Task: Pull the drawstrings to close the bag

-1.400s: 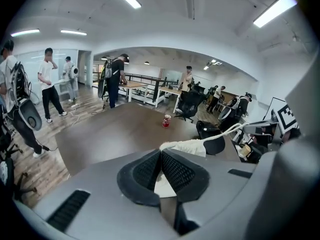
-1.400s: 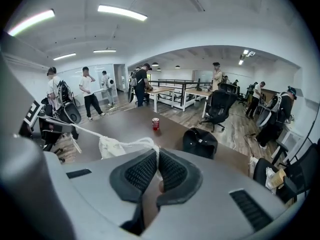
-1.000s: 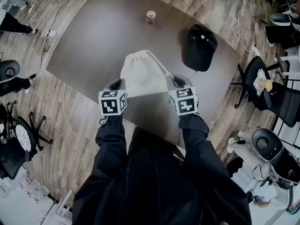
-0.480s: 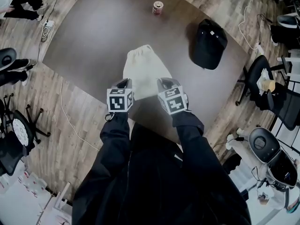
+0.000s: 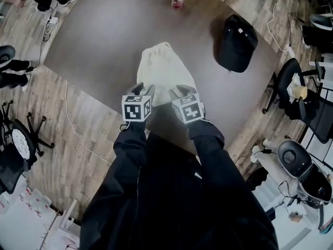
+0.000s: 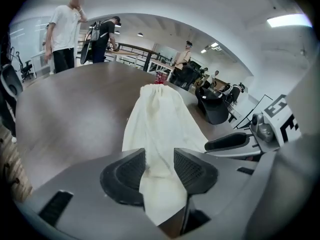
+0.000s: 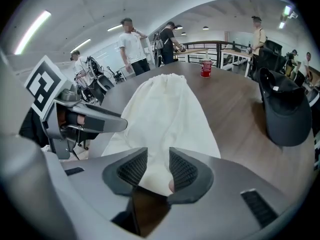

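The cream drawstring bag [image 5: 164, 69] lies on the dark table [image 5: 99, 40], its gathered neck at the far end; the strings cannot be made out. Both grippers sit side by side at the bag's near end. My left gripper [image 5: 141, 90] has its jaws opening; in the left gripper view [image 6: 159, 159] the bag's cloth [image 6: 160, 119] hangs loosely between the spread pads. My right gripper [image 5: 179, 91] is also opening; in the right gripper view [image 7: 157, 166] a fold of the bag [image 7: 165, 109] lies between its pads, with a gap showing.
A red can [image 5: 178, 0] stands at the table's far side and a black cap [image 5: 237, 42] lies at the right. Office chairs [image 5: 291, 87] and floor cables [image 5: 78, 134] ring the table. People stand beyond it in the gripper views.
The two grippers have come closer together at the bag's near end. The cord seen stretched toward the right gripper one second ago no longer shows.
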